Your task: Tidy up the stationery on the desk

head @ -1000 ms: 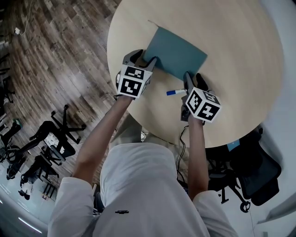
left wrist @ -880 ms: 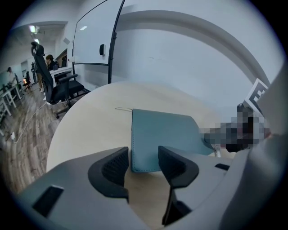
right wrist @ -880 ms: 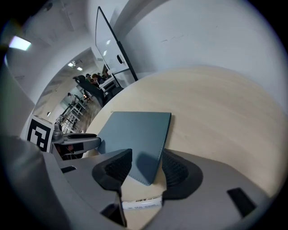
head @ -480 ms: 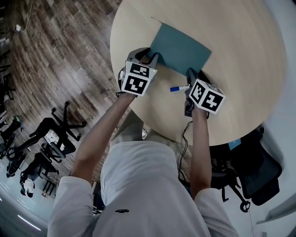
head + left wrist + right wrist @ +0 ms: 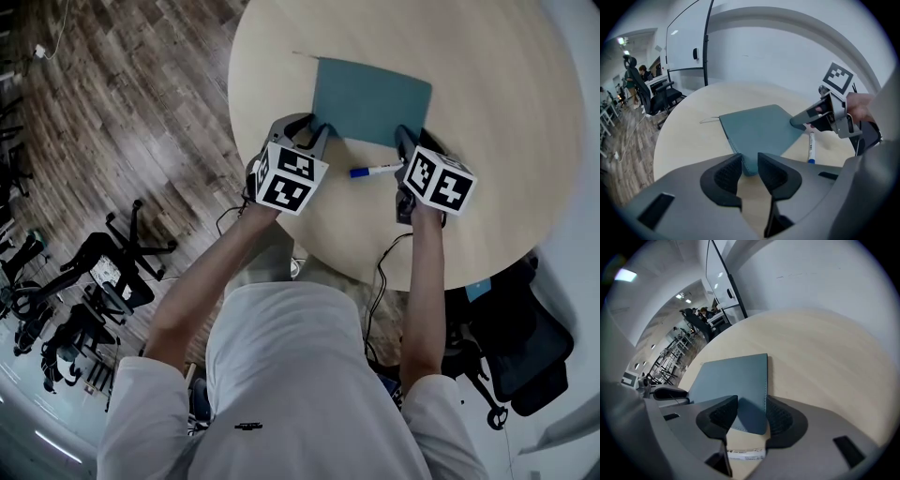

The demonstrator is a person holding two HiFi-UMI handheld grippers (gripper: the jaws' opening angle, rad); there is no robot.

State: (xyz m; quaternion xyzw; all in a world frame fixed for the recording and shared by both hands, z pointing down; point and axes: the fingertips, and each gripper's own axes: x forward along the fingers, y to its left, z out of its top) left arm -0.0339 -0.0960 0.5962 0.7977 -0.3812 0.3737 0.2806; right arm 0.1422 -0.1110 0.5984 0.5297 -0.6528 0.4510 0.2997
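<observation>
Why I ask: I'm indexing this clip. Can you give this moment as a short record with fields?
surface: round wooden table
notebook: teal, closed, flat on the table
marker: blue-capped, lying by the notebook's near edge, between the grippers
left gripper: jaws closed on one near corner of the notebook
right gripper: jaws apart, the other near corner between them

You have a round table (image 5: 506, 112) in front of you, pale wood on top, standing on a dark plank floor (image 5: 122, 122). Two things lie flat on it: a closed teal notebook (image 5: 370, 98) and a white marker (image 5: 375, 171) with a blue cap. The marker sits on your side of the notebook, close to its near edge, roughly parallel and not touching. A thin cord (image 5: 708, 120) trails from the notebook's far left corner onto the wood.
</observation>
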